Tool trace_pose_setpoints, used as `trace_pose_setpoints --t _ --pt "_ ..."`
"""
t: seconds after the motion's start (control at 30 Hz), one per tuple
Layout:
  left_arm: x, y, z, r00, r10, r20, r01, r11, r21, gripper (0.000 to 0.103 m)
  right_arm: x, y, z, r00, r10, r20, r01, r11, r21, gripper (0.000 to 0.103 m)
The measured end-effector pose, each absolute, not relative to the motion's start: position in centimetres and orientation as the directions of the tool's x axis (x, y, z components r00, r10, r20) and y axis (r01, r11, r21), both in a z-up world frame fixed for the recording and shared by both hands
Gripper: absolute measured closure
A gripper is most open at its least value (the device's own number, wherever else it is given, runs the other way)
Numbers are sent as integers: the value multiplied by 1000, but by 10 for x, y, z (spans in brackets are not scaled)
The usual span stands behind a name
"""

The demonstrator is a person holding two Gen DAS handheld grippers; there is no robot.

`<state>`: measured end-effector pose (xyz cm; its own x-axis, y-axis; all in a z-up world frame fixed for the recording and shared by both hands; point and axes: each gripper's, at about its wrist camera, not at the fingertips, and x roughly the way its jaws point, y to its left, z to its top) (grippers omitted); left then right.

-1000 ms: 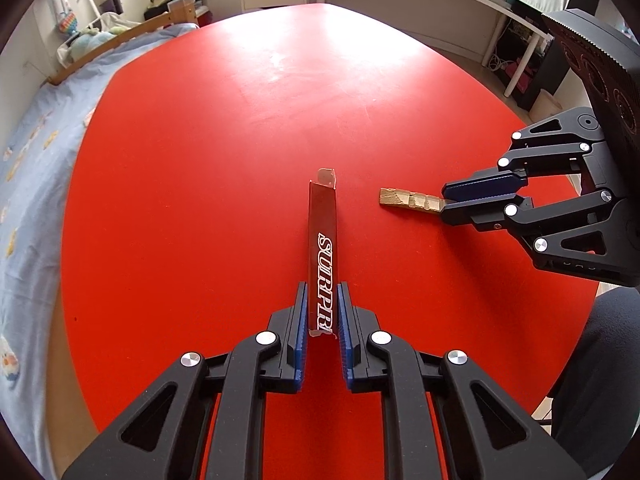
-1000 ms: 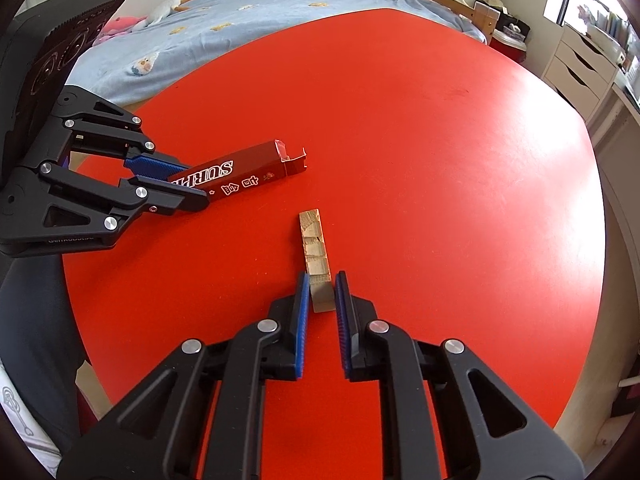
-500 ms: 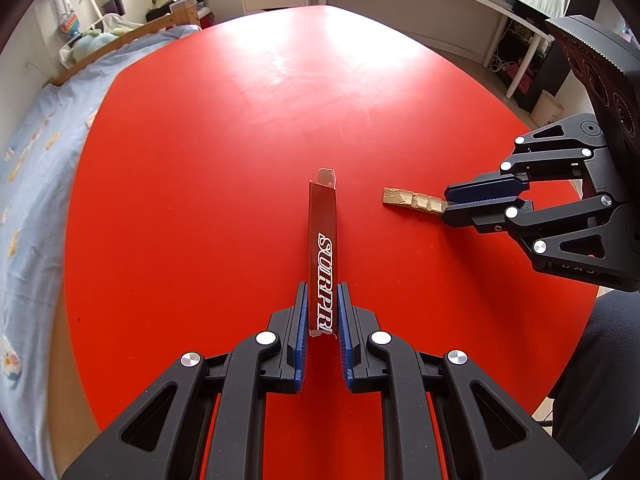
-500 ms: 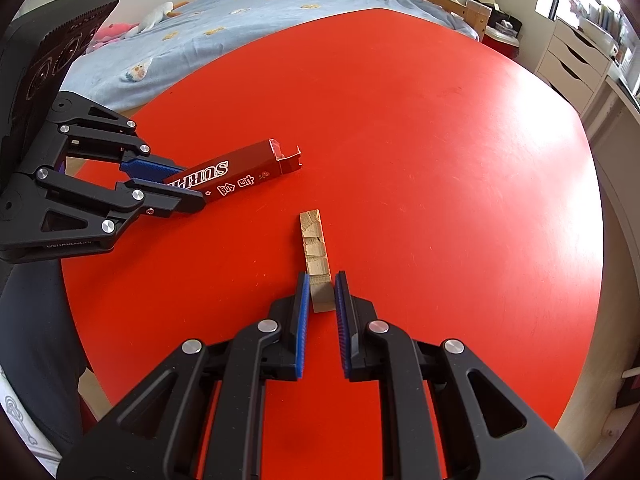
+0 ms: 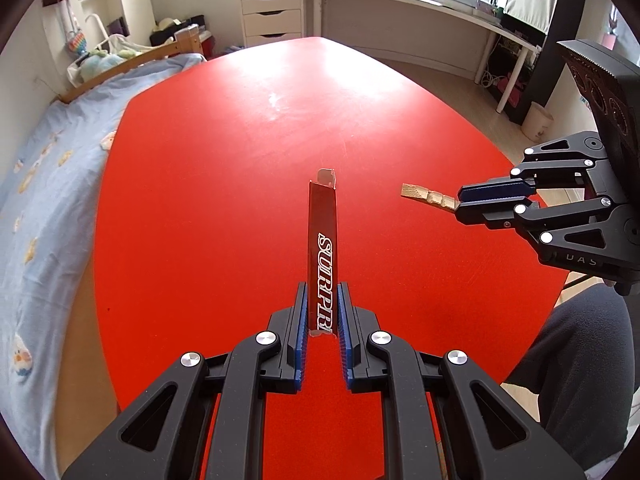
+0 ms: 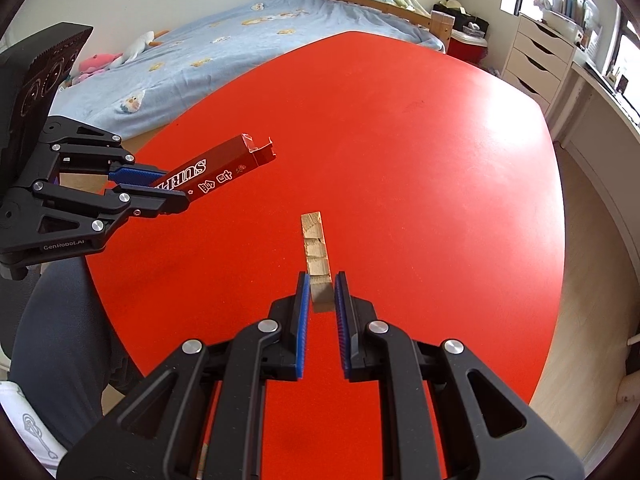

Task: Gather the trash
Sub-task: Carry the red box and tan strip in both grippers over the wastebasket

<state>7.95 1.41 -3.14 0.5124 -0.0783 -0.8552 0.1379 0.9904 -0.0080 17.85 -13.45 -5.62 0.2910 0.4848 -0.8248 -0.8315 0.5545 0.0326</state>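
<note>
the left gripper (image 5: 322, 312) pinches the near end of a long dark red box (image 5: 322, 240) printed with white letters, its torn open end pointing out over the red tabletop (image 5: 240, 140). the right gripper (image 6: 322, 292) is clamped on one end of a short notched wooden stick (image 6: 316, 248), which juts forward above the tabletop. the two pieces are near each other but apart, and a bed with a blue sheet (image 6: 240, 32) stands just beyond the tabletop's far edge.

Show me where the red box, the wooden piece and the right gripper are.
red box (image 5: 322, 220), left wrist view, its top face.
wooden piece (image 6: 316, 250), right wrist view, its middle.
right gripper (image 6: 322, 292), right wrist view, between its fingertips.
</note>
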Motion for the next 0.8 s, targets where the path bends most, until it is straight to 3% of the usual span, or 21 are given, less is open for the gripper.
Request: trace_pose_setpoints --t 0.8 --pt "-24 -12 23 610 -169 -774 194 979 -61 89 55 -200 -7 361 545 -757 -802 596 47 91"
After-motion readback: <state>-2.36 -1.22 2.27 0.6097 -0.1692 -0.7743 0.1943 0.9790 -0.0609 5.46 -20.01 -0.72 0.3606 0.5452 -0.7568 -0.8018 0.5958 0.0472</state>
